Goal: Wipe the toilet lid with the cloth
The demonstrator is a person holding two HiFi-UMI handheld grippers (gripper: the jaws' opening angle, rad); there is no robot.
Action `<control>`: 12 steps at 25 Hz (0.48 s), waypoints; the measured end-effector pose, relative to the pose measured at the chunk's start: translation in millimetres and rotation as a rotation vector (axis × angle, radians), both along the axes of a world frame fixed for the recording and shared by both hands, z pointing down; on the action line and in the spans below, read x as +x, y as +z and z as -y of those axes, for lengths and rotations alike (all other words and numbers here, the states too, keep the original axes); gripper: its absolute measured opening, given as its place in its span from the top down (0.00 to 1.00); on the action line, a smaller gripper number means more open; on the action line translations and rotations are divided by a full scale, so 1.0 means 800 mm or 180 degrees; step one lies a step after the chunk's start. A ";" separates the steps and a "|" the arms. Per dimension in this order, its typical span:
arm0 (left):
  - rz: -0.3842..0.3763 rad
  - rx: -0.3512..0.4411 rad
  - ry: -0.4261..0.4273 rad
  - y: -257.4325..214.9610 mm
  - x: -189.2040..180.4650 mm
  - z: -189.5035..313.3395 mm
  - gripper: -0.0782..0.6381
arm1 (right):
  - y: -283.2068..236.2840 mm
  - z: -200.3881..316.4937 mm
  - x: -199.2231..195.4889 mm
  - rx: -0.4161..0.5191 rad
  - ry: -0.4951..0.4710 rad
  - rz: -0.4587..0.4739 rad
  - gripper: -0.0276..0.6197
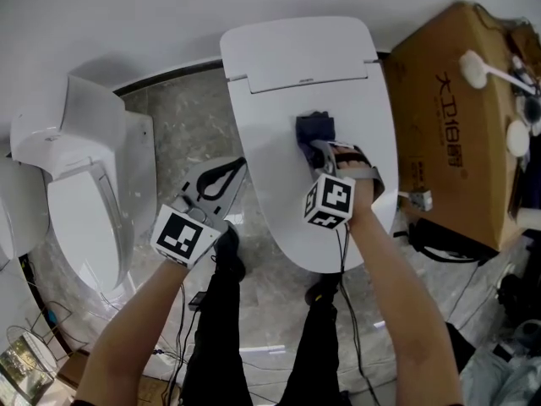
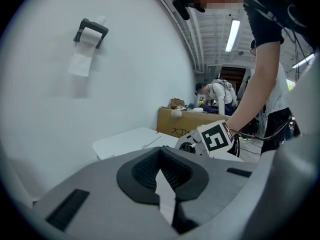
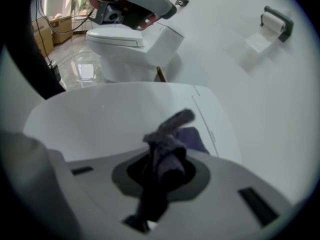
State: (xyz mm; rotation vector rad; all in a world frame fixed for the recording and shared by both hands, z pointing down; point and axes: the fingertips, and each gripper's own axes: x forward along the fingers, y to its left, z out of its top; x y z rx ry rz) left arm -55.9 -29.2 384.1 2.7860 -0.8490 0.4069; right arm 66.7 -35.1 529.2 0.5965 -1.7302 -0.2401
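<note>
The closed white toilet lid [image 1: 279, 100] is the largest thing in play. It spreads beneath and ahead of the right gripper [image 1: 325, 152], with its long axis running from the rounded end near the person to the hinge end by the wall. An open second toilet [image 1: 80, 201] stands well out to the left of the left gripper [image 1: 226, 176], and a cardboard box [image 1: 448, 100] sits off to the right of the right gripper. The left gripper hangs at the lid's left edge with its jaws pressed together on nothing. The right gripper is over the middle of the lid, jaws pinching a bunched dark blue cloth [image 1: 314, 128]. The free end of the cloth pokes out just beyond the tips toward the hinge and appears to lie on the lid. Wiping looks to be under way. The right hand holds the cloth, so the strokes are its to make, and they would likely follow the lid's long axis, with bare surface ahead of the tips and more behind them, toward the person.
</note>
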 end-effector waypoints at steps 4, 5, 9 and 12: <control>0.0008 0.0000 -0.0014 0.003 -0.006 0.001 0.86 | -0.001 0.002 -0.016 0.0021 -0.0017 0.0026 0.85; 0.0009 0.0004 -0.0018 0.003 -0.008 0.001 0.86 | -0.002 0.003 -0.021 0.0026 -0.0018 0.0034 0.85; 0.0008 0.0003 -0.0039 0.005 -0.016 0.001 0.86 | -0.002 0.002 -0.041 0.0015 -0.0067 0.0062 0.85; 0.0011 -0.0003 -0.0066 0.006 -0.021 0.002 0.86 | -0.002 0.002 -0.059 -0.0014 -0.0133 0.0071 0.85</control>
